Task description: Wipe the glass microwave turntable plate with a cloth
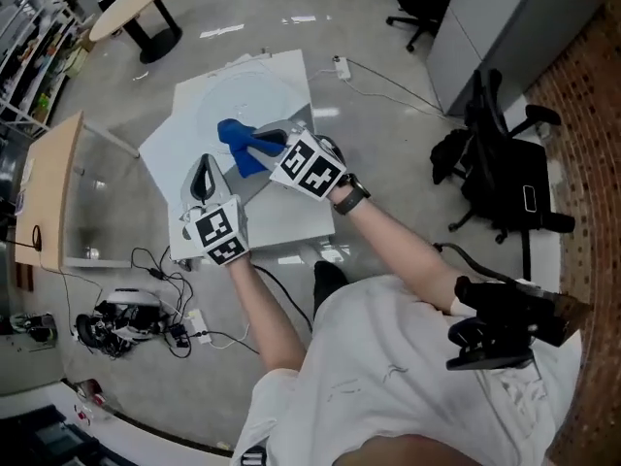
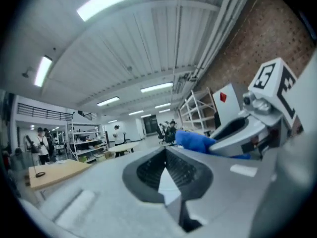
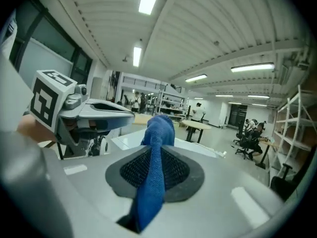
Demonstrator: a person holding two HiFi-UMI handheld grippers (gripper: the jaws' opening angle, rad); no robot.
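Note:
The glass turntable plate lies as a faint clear disc on the white table. My right gripper is shut on a blue cloth, which hangs just above the plate's near edge. In the right gripper view the blue cloth runs up between the pads of the right gripper and bulges past the tips. My left gripper hovers at the table's left near side, jaws together and holding nothing. In the left gripper view the left gripper points level, with the blue cloth and right gripper beside it.
A wooden table stands to the left, with cables and a power strip on the floor by it. A black office chair is at the right. A round table stands far back, and a white power strip lies behind the table.

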